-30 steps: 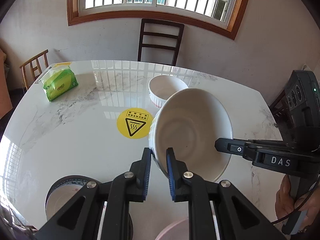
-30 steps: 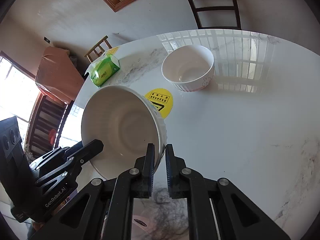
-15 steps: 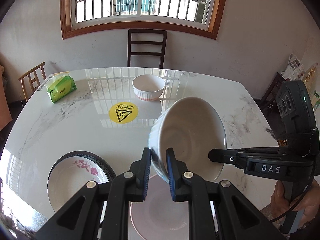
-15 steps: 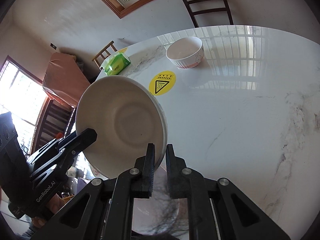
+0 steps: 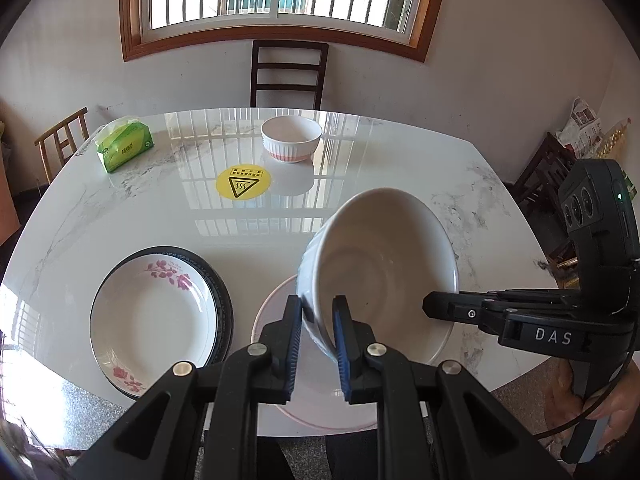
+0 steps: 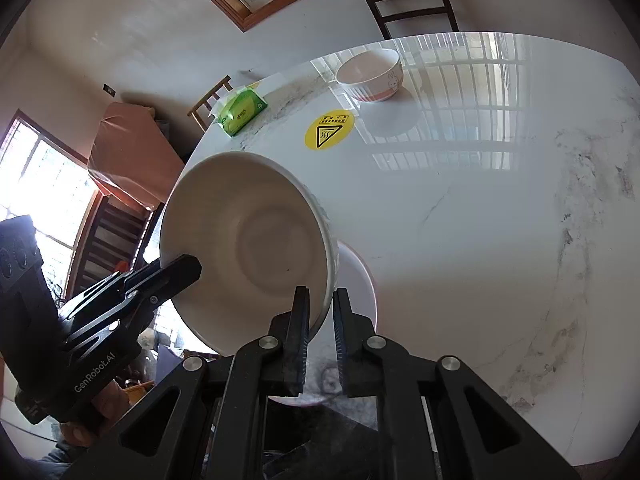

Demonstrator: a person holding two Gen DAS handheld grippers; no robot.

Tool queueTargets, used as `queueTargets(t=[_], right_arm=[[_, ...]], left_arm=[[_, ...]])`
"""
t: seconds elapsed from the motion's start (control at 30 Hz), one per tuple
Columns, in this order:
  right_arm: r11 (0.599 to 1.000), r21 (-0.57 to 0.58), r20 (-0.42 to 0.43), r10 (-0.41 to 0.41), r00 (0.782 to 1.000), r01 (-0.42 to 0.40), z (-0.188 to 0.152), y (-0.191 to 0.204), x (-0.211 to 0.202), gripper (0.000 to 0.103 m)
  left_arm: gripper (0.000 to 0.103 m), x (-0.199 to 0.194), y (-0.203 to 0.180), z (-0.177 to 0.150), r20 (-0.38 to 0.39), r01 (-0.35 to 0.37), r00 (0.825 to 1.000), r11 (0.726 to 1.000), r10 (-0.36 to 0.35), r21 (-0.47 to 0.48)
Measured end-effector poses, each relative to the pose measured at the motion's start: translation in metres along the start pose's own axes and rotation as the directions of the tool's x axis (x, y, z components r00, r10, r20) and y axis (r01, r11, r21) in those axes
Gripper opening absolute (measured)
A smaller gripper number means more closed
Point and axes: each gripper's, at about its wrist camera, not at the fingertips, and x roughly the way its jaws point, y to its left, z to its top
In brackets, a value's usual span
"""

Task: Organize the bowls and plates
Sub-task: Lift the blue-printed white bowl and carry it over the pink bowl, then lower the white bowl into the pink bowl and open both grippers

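One large white bowl (image 5: pixel 380 264) is held tilted in the air above the near edge of the table (image 5: pixel 120 216), its glazed, round, deep inside facing the cameras and its outer wall faintly ribbed. Both grippers grip its rim. The left gripper (image 5: pixel 317 334) has its blue-padded jaws drawn narrow on the near left part of the rim; the right gripper (image 6: pixel 321 326) has its jaws narrow on the opposite side of the rim, one finger inside the bowl and one outside.

Directly under the bowl lies one flat, pale pink plate (image 5: pixel 280 312), smooth and round, at the table's near edge. Just beside it on the left sits one deep white plate (image 5: pixel 152 320) with pink flowers, resting on a dark-rimmed plate (image 5: pixel 222 300) of which only the edge shows, so three plates in all. One small bowl (image 5: pixel 291 138) stands upright at the far side, white with a ribbed wall and a pink band at the foot; that makes two bowls.

The table is glossy white marble with grey veins. A round yellow sticker (image 5: pixel 243 182) lies flat between the small bowl and the plates. One green tissue pack (image 5: pixel 125 149) sits at the far left corner. Two wooden chairs stand by: a dark chair (image 5: pixel 289 74) behind the table, a light chair (image 5: pixel 62 142) at its left.
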Motion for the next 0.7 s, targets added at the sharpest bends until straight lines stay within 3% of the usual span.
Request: queueTargets(t=[0.7], right_arm=[[0.999,-0.006,-0.022,-0.036,0.999,0.036,-0.045,0.010,-0.002,0.014]], left_arm=[[0.016,0.006,0.001,-0.050,-0.085,0.006,0.996,1.000,-0.008,-0.031]])
